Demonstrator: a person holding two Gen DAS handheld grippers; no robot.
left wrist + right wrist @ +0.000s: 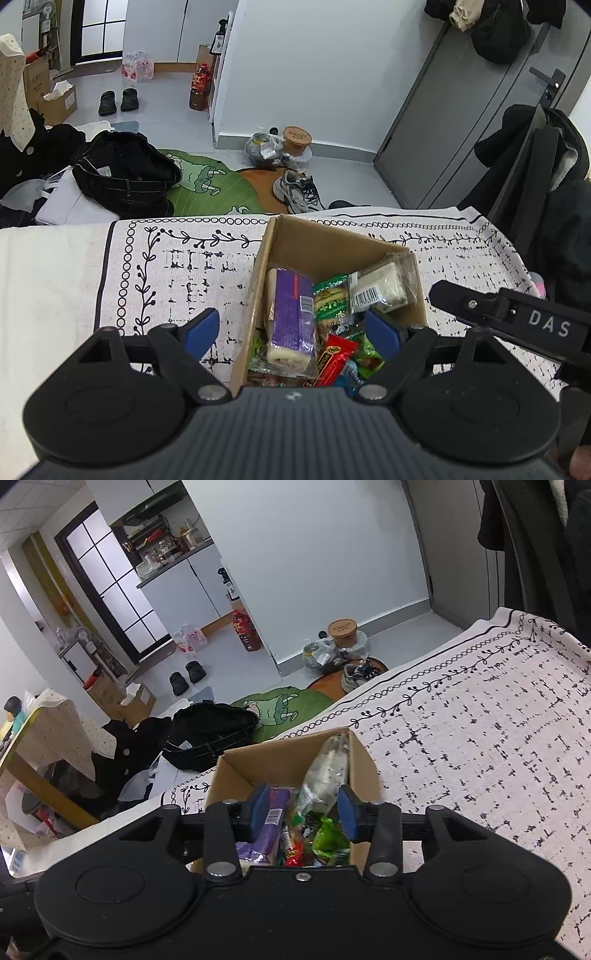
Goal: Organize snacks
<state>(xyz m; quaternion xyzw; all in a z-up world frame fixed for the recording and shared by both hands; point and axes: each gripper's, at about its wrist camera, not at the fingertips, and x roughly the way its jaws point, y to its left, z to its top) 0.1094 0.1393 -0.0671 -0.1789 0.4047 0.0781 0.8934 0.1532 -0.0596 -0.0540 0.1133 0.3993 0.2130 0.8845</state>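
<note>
A cardboard box [334,254] of snacks sits on a patterned cloth [177,280] covering the counter. The left gripper [291,328] hangs above the box's near end, its blue fingers [201,328] spread wide and gripping nothing; one finger lies outside the box's left wall, the other over the snacks. A purple packet [291,317] lies between them, below, with a red wrapper [334,356] beside it. The right gripper [304,810] hovers over the same box, fingers [347,812] partly apart and empty, with a clear-wrapped snack [327,771] leaning on the box's right wall just beyond them.
</note>
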